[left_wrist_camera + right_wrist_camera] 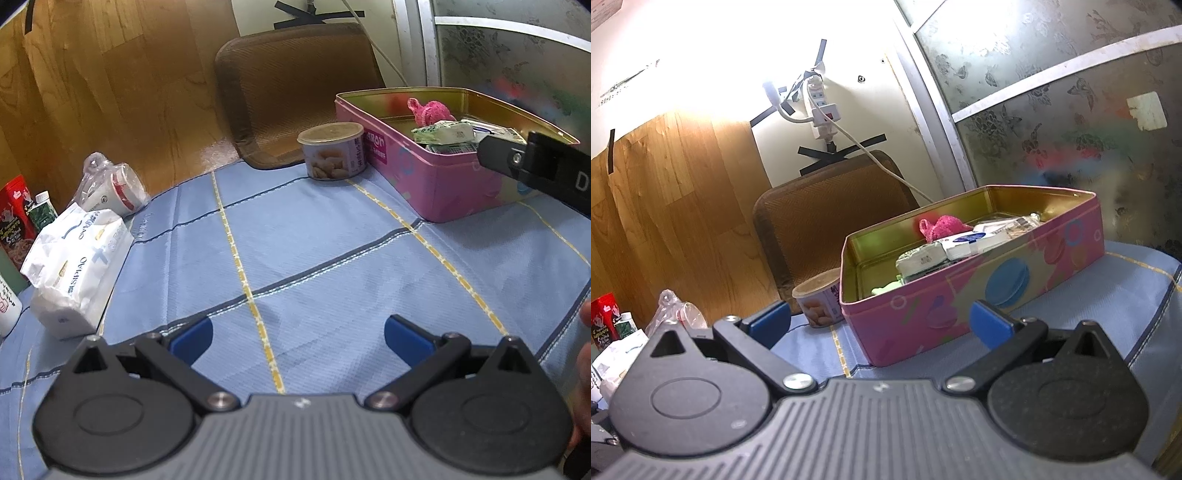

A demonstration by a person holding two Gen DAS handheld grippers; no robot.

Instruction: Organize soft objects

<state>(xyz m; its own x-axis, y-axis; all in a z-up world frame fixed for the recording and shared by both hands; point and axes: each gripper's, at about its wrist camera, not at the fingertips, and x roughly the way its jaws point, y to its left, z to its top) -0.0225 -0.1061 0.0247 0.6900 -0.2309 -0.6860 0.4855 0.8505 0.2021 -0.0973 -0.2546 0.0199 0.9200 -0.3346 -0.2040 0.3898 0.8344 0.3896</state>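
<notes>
A pink tin box (436,184) stands on the blue cloth at the right, open at the top; it also shows in the right wrist view (923,321). In it lie a pink knitted thing (430,110) (942,226) and several small tissue packs (443,133) (923,260). A white tissue pack (75,267) lies at the left of the cloth. My left gripper (298,338) is open and empty over the bare cloth. My right gripper (881,323) is open and empty, in front of the box's near wall. Part of the right gripper's body (535,162) shows beside the box.
A round can with a clear lid (334,151) (818,299) stands left of the box. A cup in a plastic bag (110,186), a red packet (14,221) and a small green bottle (42,210) stand at the left edge. A brown chair back (295,92) stands behind the table.
</notes>
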